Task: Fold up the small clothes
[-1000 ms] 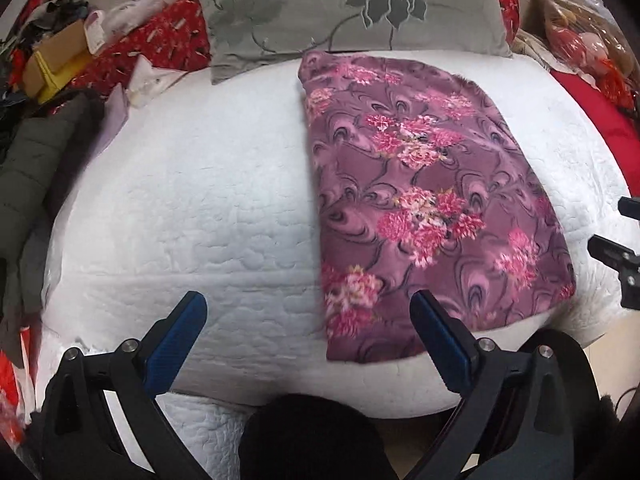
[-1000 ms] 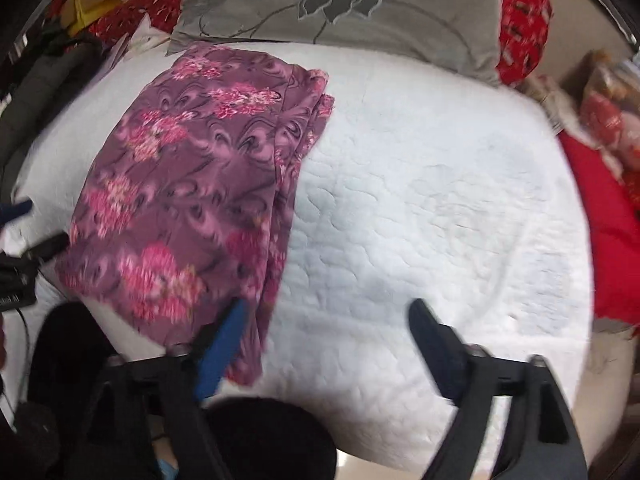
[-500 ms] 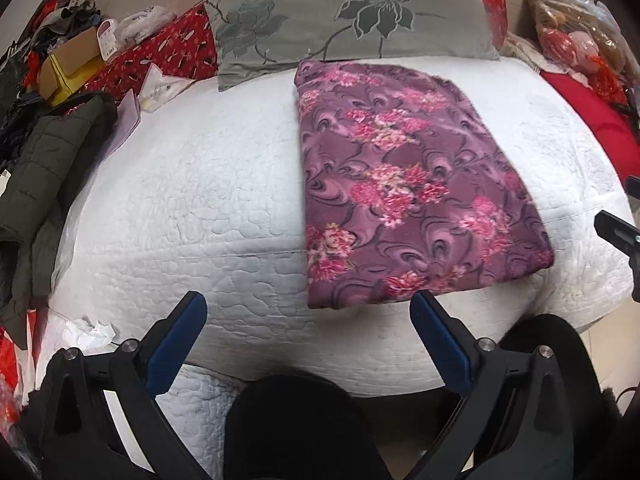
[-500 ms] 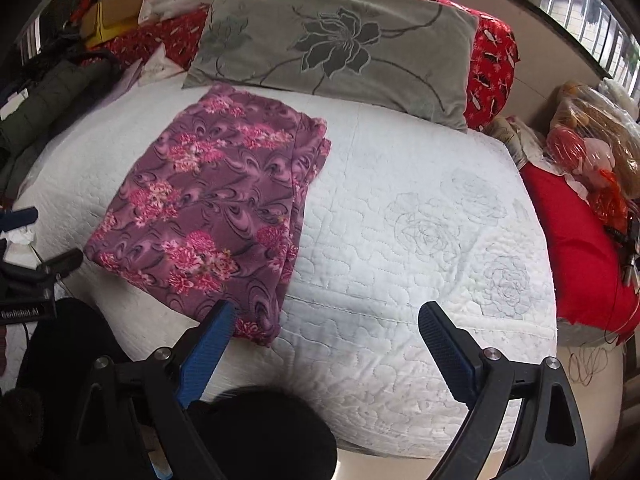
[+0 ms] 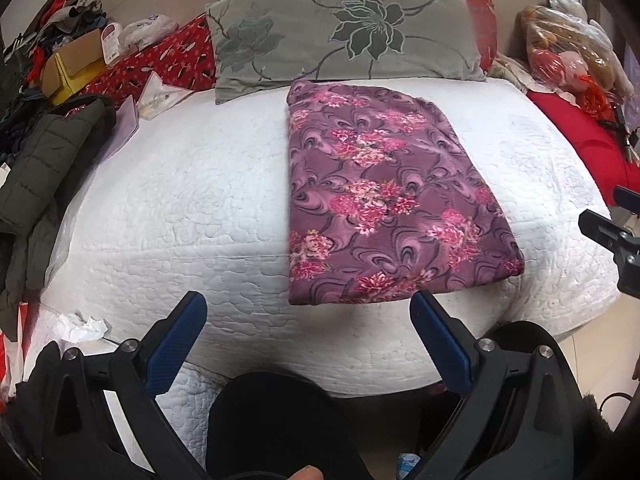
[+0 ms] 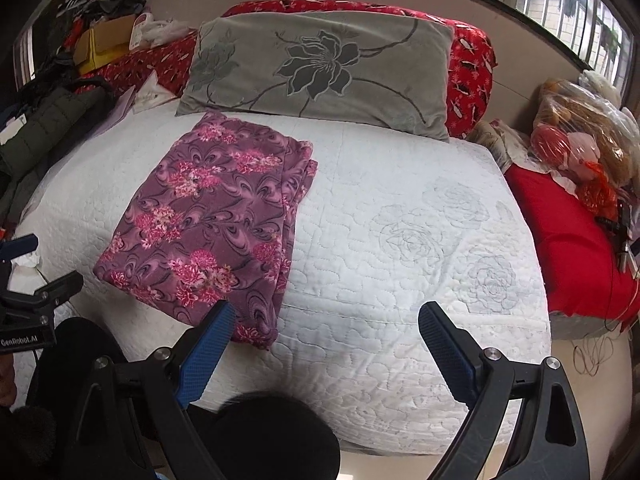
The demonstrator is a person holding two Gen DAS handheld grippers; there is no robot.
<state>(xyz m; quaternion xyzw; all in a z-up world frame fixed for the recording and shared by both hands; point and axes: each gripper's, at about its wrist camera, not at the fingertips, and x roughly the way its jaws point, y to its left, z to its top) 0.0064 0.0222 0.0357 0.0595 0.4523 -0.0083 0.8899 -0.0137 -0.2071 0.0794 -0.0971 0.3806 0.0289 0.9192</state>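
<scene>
Both tongs [image 5: 306, 316] [image 6: 326, 326] hang spread and empty at lower frame — the purple garment [image 5: 384, 204] lies folded flat mid-bed [image 5: 180, 200], seemingly finished.

Left gripper [image 5: 308, 316] black, blue ribbed pads, silver screws, right gripper [image 6: 326, 322] alike
</scene>
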